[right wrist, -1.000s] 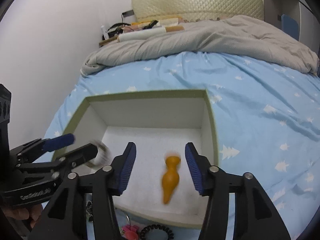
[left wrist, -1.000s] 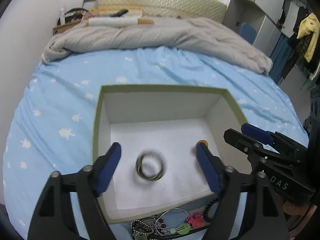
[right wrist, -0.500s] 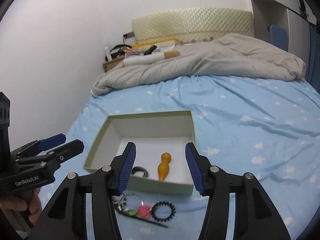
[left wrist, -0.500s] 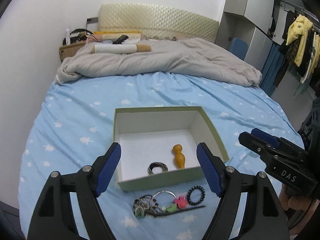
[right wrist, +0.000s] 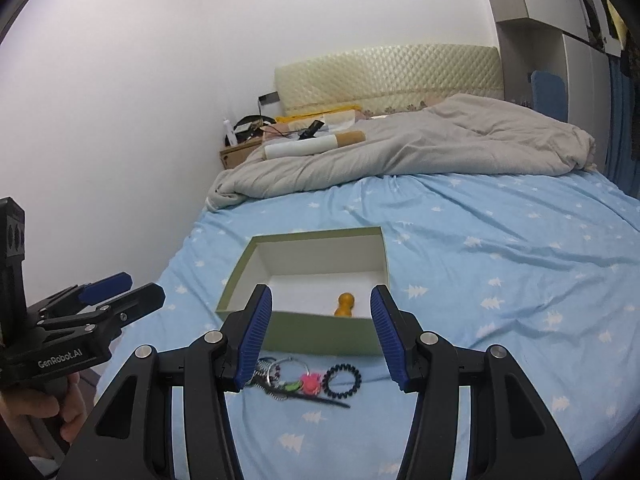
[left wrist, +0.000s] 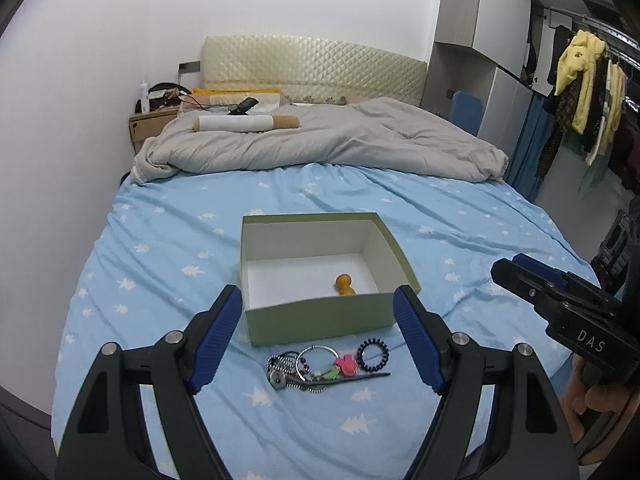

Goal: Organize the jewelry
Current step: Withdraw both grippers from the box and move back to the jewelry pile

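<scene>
Green cardboard box (left wrist: pixel 320 312) held 2 pieces; both grippers had backed away.
Left gripper (left wrist: pixel 318 334) and right gripper (right wrist: pixel 320 332) were spread, empty; the jewelry pile (left wrist: pixel 328 364) remained unsorted.

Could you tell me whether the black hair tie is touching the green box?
Apart. The left wrist view shows blue sheet between the hair tie and the box.

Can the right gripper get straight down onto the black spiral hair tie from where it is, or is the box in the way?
Probably yes. The black spiral hair tie lies on the sheet in front of the green box, apart from it, below the right gripper, whose jaws stand open and empty. Only the pink charm crowds it.
</scene>
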{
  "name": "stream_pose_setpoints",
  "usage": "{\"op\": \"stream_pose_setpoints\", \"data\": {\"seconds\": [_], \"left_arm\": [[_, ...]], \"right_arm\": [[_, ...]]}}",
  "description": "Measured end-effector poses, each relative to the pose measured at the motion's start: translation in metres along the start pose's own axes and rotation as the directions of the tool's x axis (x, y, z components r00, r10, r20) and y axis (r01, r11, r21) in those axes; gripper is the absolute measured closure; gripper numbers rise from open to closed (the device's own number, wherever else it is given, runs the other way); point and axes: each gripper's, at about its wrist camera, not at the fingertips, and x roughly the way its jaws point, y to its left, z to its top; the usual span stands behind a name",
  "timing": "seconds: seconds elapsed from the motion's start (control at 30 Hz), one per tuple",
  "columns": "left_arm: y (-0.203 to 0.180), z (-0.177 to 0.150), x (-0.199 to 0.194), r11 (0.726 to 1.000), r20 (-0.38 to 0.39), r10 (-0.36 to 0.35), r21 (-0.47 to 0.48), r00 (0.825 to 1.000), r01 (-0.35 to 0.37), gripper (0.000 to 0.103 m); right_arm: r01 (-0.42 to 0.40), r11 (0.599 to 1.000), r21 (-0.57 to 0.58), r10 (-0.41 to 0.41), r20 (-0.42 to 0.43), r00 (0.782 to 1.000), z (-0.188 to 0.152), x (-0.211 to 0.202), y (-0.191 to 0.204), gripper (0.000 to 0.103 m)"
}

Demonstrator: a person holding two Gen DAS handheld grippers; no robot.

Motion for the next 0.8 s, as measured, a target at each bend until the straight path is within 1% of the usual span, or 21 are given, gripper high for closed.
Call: {"op": "stream_pose_setpoints", "data": {"seconds": [0.27,0.53,0.63,0.8], "left_arm": [[0.002,-0.030,-0.022,1.000,0.018,-0.002,-0.009,1.000,0.002,0.025],[0.008,-0.066,-0.025,0.999,0.000,-0.008,-0.042,1.000,0.008,0.026],[0.009,-0.079,-0.023,0.998,-0.016,-0.019,-0.057,1.000,0.019,0.026],[0.011,-0.097,-0.018,0.997,-0.032,-0.028,-0.077,0.999,0.026,0.031]], "right_arm": [[-0.005,1.000,-0.007,0.005,0.014,1.000,-0.034,-0.024,0.005,0.053],[-0.042,0.999,-0.007,0.042,0.011,0.999,-0.070,-0.036,0.009,0.053],[-0.042,0.999,-0.008,0.042,0.003,0.999,-0.084,-0.035,0.012,0.053],[-0.057,0.998,-0.021,0.057,-0.014,0.998,-0.105,-0.031,0.016,0.053]]}}
